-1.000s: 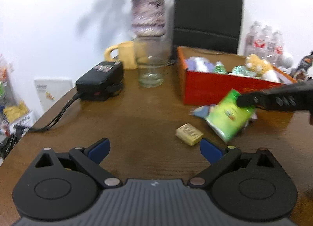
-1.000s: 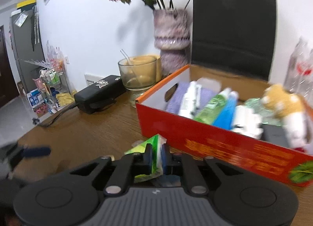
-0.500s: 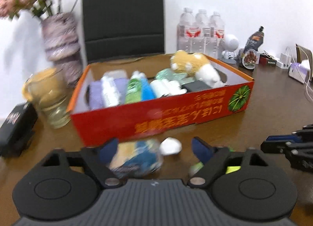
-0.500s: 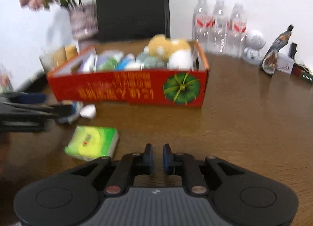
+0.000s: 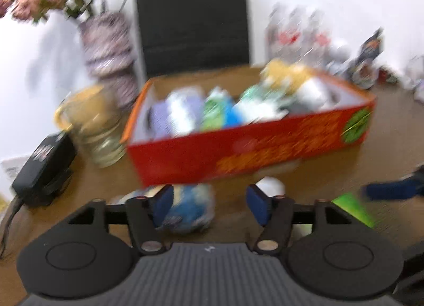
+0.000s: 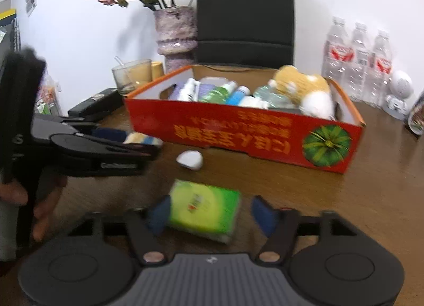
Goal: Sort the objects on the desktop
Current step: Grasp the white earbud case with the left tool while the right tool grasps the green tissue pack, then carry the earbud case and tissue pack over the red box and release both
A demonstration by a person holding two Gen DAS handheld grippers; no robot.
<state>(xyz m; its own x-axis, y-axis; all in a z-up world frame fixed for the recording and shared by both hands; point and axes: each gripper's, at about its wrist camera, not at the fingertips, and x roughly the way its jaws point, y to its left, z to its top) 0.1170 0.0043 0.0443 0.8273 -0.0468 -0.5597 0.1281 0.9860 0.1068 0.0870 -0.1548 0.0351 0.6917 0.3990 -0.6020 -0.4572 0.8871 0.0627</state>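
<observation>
A red cardboard box (image 6: 238, 131) (image 5: 238, 147) holding bottles and a plush toy stands on the brown table. My right gripper (image 6: 209, 213) is open, its blue pads on either side of a green tissue pack (image 6: 204, 210) that lies on the table. My left gripper (image 5: 209, 202) is open around a blue and white packet (image 5: 188, 208); from the right wrist view the left gripper (image 6: 127, 144) sits at the left, beside that packet (image 6: 143, 138). A small white object (image 6: 190, 160) (image 5: 270, 184) lies in front of the box.
A glass cup (image 6: 129, 78), a flower vase (image 6: 176, 36), a black adapter (image 5: 42, 168) and a black bag (image 6: 245, 17) stand behind and left of the box. Water bottles (image 6: 357, 62) and a white figure (image 6: 397, 94) stand at the right.
The right gripper let go of the green pack on the table, then opened around it again. The left gripper swung toward the box and now brackets the blue and white packet.
</observation>
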